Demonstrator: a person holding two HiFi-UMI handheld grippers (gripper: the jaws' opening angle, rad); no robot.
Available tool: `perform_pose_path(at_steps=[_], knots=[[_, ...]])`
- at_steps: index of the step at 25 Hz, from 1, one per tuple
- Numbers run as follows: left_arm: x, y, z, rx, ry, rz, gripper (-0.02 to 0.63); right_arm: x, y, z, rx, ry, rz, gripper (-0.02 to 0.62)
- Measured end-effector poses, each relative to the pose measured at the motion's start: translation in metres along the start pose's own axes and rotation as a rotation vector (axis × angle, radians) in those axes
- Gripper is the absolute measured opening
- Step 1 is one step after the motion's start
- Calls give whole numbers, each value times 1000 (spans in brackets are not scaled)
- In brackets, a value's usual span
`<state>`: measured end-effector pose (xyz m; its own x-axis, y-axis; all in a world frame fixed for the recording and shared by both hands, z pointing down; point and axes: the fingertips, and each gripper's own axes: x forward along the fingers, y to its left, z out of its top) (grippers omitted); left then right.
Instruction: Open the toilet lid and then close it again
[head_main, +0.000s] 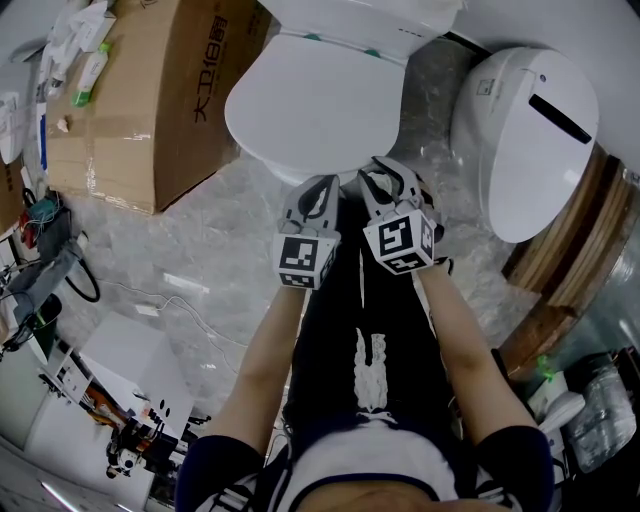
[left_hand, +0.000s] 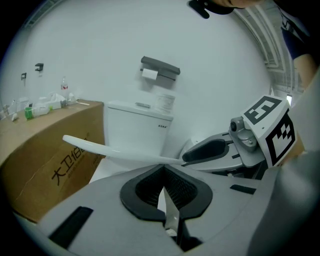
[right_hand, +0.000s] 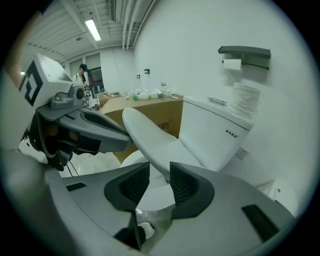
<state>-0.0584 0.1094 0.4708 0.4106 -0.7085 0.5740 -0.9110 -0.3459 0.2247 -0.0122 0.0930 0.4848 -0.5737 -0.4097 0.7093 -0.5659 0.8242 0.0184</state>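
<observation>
Right claw (right_hand: 160, 176) pinches smooth, white, oval lid (right_hand: 148, 134).

Plain white walls (left_hand: 90, 45) meet a grey marbled floor (head_main: 215, 235) with loose cables (head_main: 88, 285) trailing over it, a big cardboard box (head_main: 150, 100) stands by the wall, a paper-roll holder (left_hand: 159, 67) hangs higher up, and a tube light (right_hand: 93, 29) glows on the ceiling.
</observation>
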Motion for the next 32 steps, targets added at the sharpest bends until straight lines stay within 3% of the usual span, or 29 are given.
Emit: perform_pose_path(at_steps=[2, 6, 11, 14, 16, 26, 32], knots=[[-1, 0, -3, -4, 4, -2, 6, -5, 3, -4, 106, -10, 19, 94], [-2, 0, -8, -4, 13, -7, 6, -11, 11, -20, 427, -22, 99, 69], [-3, 0, -15, 3, 27, -13, 6, -8, 19, -23, 945, -114, 259, 98], [-4, 1, -22, 2, 42, -10, 6, -5, 18, -19, 1169, -173, 328, 101], [-5, 1, -26, -3, 52, -6, 6, -2, 18, -19, 1231, -179, 344, 101], [-9, 3, -47, -16, 94, 2, 6, 12, 31, -32, 1260, -116, 329, 101], [-10, 4, -63, -31, 113, 16, 6, 16, 41, -39, 1354, -92, 368, 101]])
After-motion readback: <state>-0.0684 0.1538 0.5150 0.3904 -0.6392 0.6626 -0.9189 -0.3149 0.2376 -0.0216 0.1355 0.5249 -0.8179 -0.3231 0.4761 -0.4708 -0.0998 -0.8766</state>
